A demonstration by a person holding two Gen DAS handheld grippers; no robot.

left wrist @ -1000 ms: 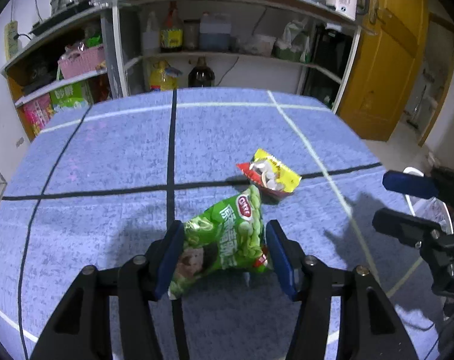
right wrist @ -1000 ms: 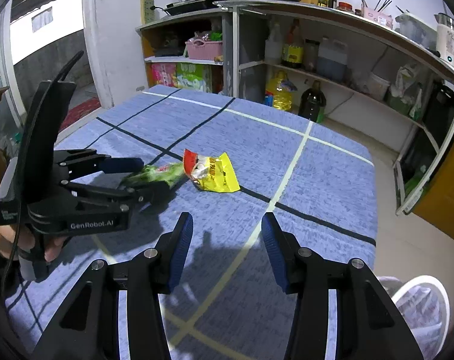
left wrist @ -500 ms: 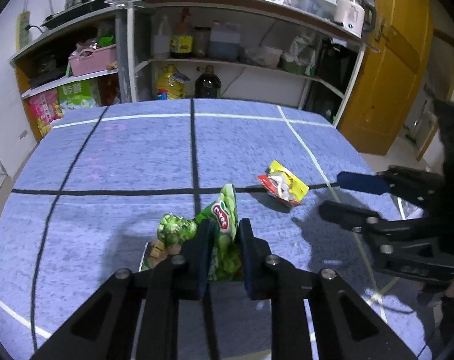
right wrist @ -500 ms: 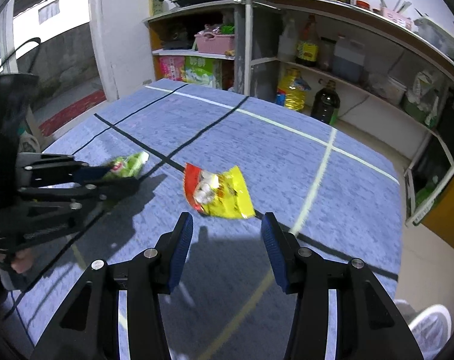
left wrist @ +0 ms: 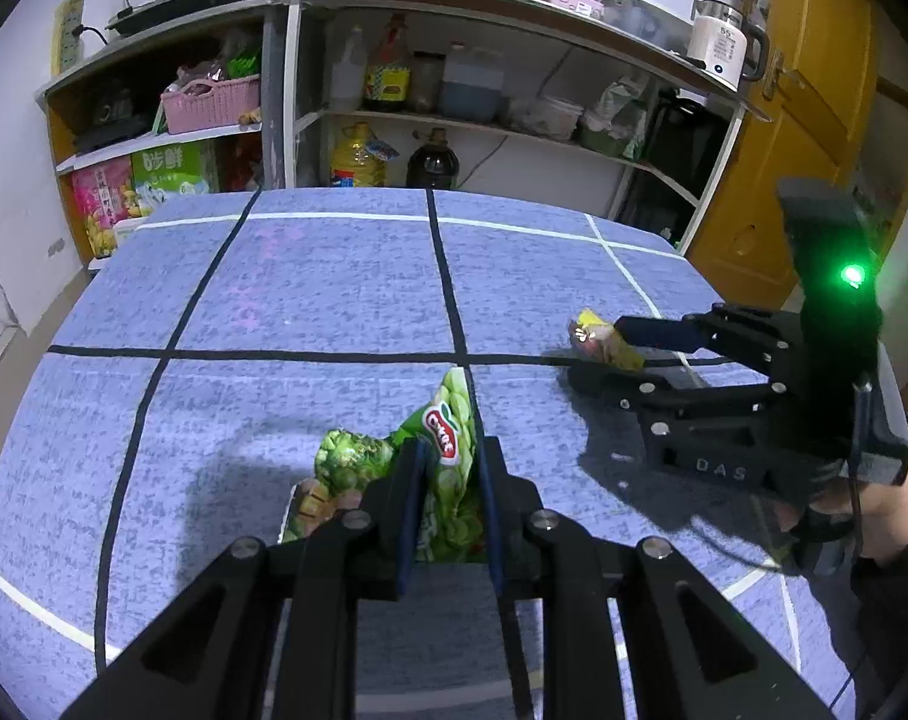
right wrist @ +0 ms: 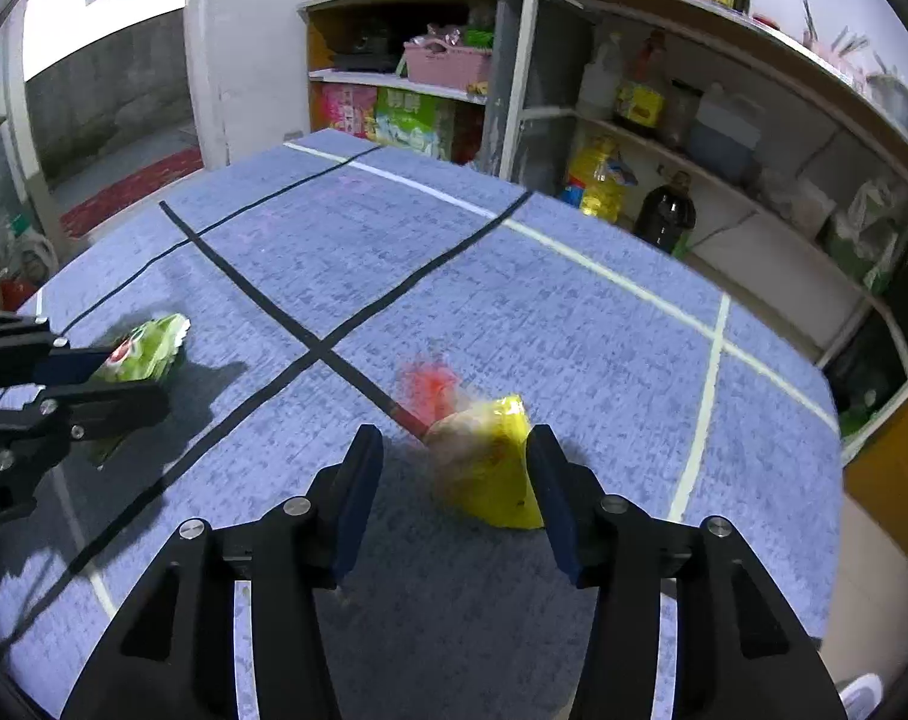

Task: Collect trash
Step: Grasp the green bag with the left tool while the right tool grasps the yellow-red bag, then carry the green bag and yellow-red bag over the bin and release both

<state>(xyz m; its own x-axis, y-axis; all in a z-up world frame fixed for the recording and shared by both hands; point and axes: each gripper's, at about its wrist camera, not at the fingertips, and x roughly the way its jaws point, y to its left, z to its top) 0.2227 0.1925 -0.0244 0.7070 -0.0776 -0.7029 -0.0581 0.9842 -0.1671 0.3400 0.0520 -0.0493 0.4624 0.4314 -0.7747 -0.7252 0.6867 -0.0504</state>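
Observation:
My left gripper (left wrist: 447, 480) is shut on a crumpled green snack bag (left wrist: 447, 432) and holds it over the blue table cloth (left wrist: 309, 288). It shows from the side in the right wrist view (right wrist: 117, 384), with the green bag (right wrist: 147, 351) between its fingers. A yellow and red snack wrapper (right wrist: 490, 462) lies on the cloth, blurred. My right gripper (right wrist: 454, 456) is open with its fingers on either side of the wrapper. In the left wrist view the wrapper (left wrist: 604, 339) sits between the right gripper's fingers (left wrist: 658, 330).
The cloth has black and white lines. Shelves (left wrist: 454, 120) with bottles, a pink basket (left wrist: 210, 102) and boxes stand behind the table. A yellow door (left wrist: 802, 120) is at the right. The table edge (right wrist: 838, 456) drops off near the wrapper.
My left gripper closed on the green bag and lifted it. My right gripper moved forward and down until its open fingers straddle the yellow wrapper.

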